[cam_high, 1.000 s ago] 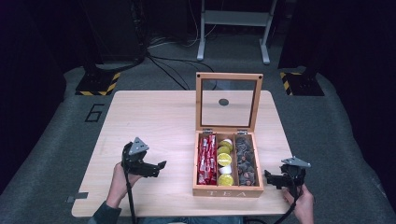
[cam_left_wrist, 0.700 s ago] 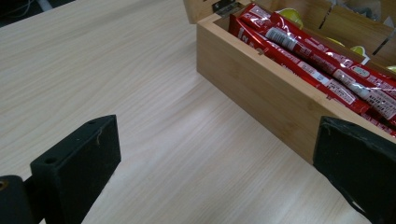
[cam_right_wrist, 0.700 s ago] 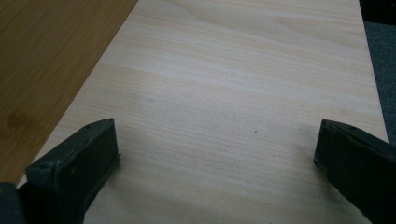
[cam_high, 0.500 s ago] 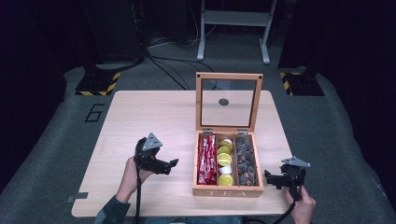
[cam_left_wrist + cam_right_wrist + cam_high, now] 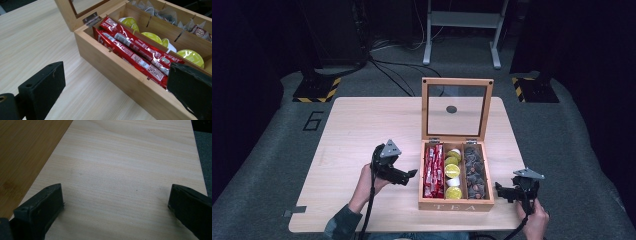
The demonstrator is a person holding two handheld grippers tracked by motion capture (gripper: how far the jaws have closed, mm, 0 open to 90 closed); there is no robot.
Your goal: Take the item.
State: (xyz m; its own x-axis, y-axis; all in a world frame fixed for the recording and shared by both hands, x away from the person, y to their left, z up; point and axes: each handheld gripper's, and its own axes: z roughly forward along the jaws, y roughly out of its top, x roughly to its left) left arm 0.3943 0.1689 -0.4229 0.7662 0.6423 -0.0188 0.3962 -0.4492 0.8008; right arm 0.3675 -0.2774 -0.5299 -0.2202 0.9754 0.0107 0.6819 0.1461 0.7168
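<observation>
The left gripper (image 5: 411,174), jaws spread, hangs just left of the tea box (image 5: 456,206). The red sachets (image 5: 135,53) lie in its nearest compartment, long axis running away toward the hinges. The right gripper (image 5: 501,190), jaws also spread, hovers over bare surface (image 5: 130,170).

Table (image 5: 362,130) — pale wood, matt, fine straight grain, smooth. Tea box (image 5: 456,205) — warmer wood, satin finish, with thin wooden dividers; lid (image 5: 457,110) a wooden frame around a clear glossy pane; small hinge (image 5: 91,18) of bright metal. Red sachets (image 5: 135,53) — glossy foil-like plastic film, crinkled, catching highlights. Yellow-topped capsules (image 5: 191,56) look like smooth plastic with a slightly shiny lid. Left gripper (image 5: 113,100) and right gripper (image 5: 115,215) — black jaws, matt, slightly rough at the edges. Floor (image 5: 272,165) grey, carpet-like, dull.
</observation>
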